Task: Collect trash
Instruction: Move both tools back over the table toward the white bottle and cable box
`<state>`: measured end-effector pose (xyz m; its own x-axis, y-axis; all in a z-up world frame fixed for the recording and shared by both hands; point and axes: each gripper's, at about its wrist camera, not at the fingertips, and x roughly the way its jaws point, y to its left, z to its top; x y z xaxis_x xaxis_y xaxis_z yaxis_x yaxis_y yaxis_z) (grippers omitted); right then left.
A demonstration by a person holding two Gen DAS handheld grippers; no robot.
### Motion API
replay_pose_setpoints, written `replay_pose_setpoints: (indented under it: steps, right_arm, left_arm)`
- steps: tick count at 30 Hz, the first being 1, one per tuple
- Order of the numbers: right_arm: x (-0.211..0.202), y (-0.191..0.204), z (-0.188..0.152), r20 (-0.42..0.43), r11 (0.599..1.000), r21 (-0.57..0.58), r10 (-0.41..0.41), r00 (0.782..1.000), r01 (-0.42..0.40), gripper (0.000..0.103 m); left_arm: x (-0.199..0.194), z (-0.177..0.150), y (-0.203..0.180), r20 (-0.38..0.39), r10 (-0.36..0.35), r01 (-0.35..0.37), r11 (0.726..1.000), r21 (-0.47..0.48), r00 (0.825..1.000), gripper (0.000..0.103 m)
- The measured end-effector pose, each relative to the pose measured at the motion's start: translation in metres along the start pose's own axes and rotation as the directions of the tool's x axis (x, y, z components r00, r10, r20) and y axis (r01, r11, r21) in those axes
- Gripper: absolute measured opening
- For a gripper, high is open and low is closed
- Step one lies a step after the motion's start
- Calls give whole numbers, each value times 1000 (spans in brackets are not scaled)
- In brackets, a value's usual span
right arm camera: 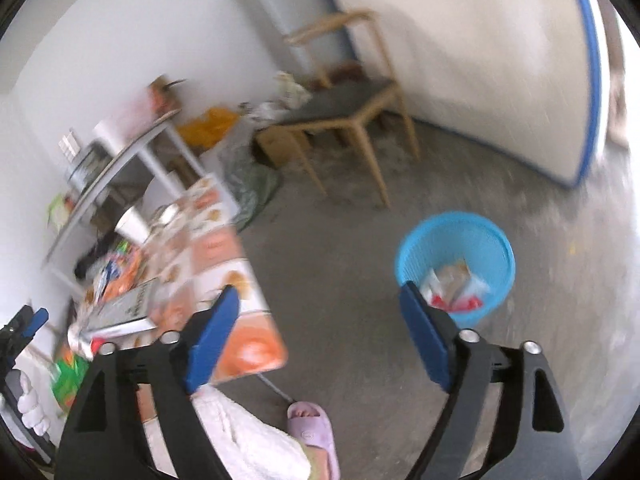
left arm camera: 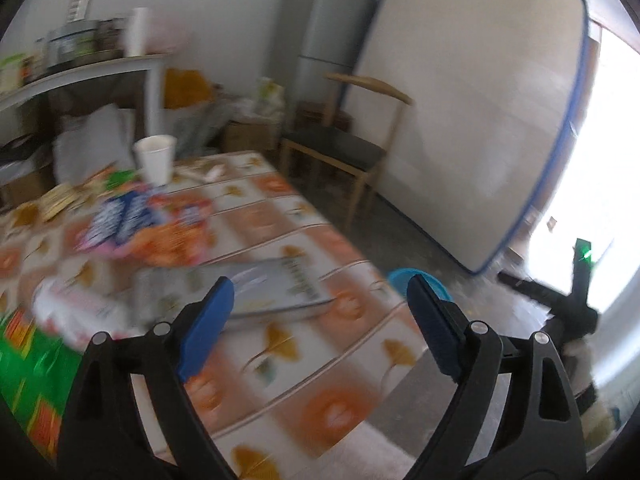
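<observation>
Snack wrappers lie blurred at the left of the left wrist view on the patterned worktop, beside a white paper cup and a grey booklet. Both the left hand-held gripper and the right hand-held gripper stand wide open with nothing between their blue pads. In the right wrist view a blue bin at right of centre stands on the floor, well apart from the worktop, with wrappers already inside.

Black hand-held gripper frames, blue finger pads, silver screws; white fleece trousers, lilac slipper.
</observation>
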<state>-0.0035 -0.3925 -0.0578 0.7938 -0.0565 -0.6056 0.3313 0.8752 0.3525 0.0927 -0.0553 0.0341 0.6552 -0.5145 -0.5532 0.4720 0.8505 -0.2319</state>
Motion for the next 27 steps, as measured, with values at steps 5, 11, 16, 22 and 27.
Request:
replay_pose_setpoints:
  steps: [5,11,16,22,27]
  right_arm:
    - [-13,96,12,65,969,-248,13,998,4,97]
    - [-3,211,-7,37,808,-589,44,998,-14,97]
    - [17,278,-32,-53,668,-735,113,992,-115,96]
    - [60,318,-35,-155,616,-764,116,981,-193,96]
    - [97,340,-33,-238,582,-767,134,962,-271,96]
  left_arm:
    - [-36,-28,34,39,62,-59,996,-69,997,86]
    - [-56,-57,59,62,118,-110,987,-115,991,89]
    - [-59,-68,78,70,136,-123,978,-167,988,89]
    - [-49,-75,100,43,139,-126,965,-228,989,89]
    - [-44,-74,115,41,148,-132,953,-273,988,89]
